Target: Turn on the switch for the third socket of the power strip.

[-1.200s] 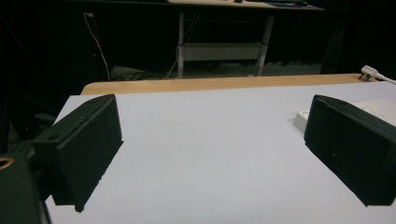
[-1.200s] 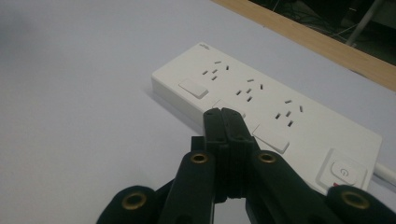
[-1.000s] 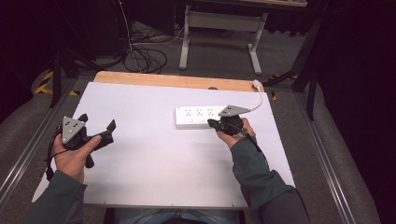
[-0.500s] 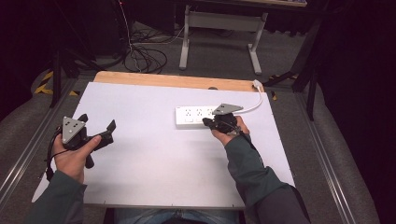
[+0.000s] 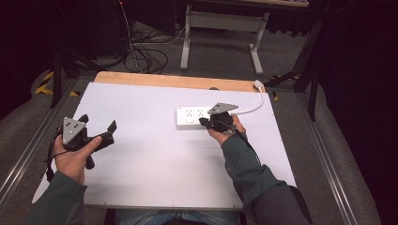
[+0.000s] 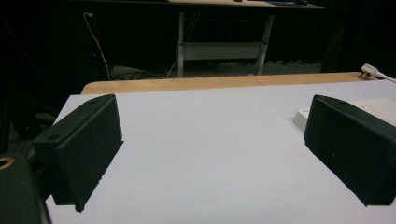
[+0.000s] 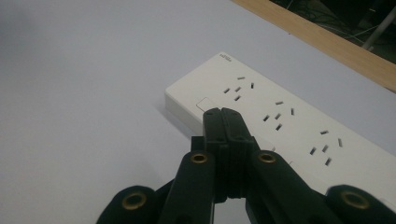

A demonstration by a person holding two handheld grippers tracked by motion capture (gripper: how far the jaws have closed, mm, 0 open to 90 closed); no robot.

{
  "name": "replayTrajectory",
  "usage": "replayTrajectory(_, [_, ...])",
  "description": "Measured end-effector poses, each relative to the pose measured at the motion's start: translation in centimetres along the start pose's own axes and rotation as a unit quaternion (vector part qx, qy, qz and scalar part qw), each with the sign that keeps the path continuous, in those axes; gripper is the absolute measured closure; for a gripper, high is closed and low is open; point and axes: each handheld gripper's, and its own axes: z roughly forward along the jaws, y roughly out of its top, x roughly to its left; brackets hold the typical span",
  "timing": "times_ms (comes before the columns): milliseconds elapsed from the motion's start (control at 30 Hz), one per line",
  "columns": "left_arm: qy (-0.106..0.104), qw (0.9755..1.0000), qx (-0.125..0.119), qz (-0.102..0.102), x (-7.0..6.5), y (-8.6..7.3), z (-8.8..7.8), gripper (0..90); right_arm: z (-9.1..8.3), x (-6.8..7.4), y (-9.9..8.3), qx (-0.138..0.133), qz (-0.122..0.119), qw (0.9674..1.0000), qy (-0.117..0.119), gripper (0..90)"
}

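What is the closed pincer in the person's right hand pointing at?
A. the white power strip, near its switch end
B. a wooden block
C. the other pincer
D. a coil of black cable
A: the right gripper, jaws pressed together, sits at the white power strip, close to its square switch.

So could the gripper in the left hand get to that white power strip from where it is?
Probably yes. The left gripper is open and holds nothing, and bare white table lies between it and the power strip. The right gripper, shut, already sits at the strip's near edge.
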Motion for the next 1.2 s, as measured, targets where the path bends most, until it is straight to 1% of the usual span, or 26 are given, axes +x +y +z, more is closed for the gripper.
replayTrajectory(767, [0.002,1.0,0.0,0.003,0.0,-0.1,-0.2,5.0,1.4,-0.2,0.8,0.003,-0.004,1.0,0.004,90.0])
replayTrajectory(867, [0.003,1.0,0.003,0.003,0.1,-0.1,-0.2,5.0,1.7,-0.2,0.9,0.005,-0.006,1.0,0.005,90.0])
replayTrajectory(1200, [0.003,1.0,0.001,0.002,0.1,-0.2,-0.3,5.0,3.0,0.0,1.5,0.007,-0.01,0.9998,0.013,90.0])
